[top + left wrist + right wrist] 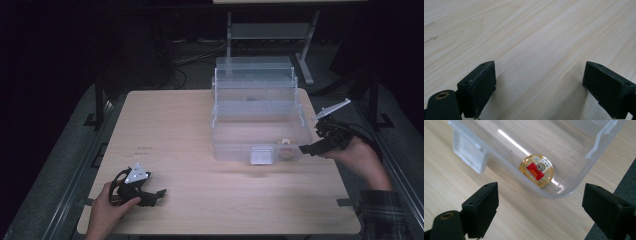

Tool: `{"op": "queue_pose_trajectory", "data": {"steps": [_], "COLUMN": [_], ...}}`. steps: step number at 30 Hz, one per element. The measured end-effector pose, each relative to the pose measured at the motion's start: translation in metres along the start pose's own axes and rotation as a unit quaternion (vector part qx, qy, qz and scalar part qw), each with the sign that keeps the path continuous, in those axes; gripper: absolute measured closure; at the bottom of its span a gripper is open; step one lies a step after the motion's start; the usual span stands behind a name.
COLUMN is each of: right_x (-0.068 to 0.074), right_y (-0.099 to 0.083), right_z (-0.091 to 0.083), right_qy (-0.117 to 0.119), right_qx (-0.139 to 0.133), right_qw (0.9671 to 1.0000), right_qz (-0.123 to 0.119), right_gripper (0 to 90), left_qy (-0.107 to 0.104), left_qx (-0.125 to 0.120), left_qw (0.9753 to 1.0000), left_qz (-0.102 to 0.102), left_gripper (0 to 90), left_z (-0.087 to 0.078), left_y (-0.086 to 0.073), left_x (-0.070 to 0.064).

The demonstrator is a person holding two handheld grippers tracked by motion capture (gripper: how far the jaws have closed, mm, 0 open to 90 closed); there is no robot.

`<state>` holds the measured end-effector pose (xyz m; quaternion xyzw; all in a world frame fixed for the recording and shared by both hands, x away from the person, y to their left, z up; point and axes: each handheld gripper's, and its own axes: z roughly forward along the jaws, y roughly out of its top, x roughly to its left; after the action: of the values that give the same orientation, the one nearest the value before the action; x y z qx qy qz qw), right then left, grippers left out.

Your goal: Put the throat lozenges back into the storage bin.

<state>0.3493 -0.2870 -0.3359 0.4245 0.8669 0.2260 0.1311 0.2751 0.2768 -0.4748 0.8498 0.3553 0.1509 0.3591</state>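
A clear plastic box point(257, 135) stands open on the right half of the wooden table, its tiered trays point(255, 82) stepped up behind it. A round gold tin with a red label point(537, 170) lies in the box's front right corner point(286, 148). My right gripper point(309, 148) is held open just outside that corner, jaws wide apart with nothing between them point(539, 207). My left gripper point(154, 195) rests low at the table's front left, open over bare wood point(539, 82).
The box's front latch point(261, 155) hangs at its front wall point(470, 148). The table's right edge point(345, 190) runs close beside my right hand. Dark floor, cables and a metal stand point(270, 30) lie beyond the table's far edge.
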Motion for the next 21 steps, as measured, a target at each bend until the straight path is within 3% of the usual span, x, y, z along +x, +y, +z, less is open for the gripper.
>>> {"op": "queue_pose_trajectory", "data": {"steps": [12, 21], "right_x": [0.012, 0.023], "right_y": [-0.034, -0.059], "right_z": [0.004, 0.022], "right_qy": [0.003, 0.013], "right_qx": [-0.018, -0.036], "right_qw": [0.9998, 0.9993], "right_qz": [0.009, 0.007], "right_gripper": [12.7, 12.7], "left_qy": [0.000, 0.000], "left_qx": [0.000, 0.000], "left_qw": [1.0000, 1.0000], "left_qz": [0.000, 0.001], "left_gripper": [10.6, 10.6], "left_z": [0.000, 0.000], "left_y": [0.000, 0.000], "left_x": [0.000, 0.000]}}
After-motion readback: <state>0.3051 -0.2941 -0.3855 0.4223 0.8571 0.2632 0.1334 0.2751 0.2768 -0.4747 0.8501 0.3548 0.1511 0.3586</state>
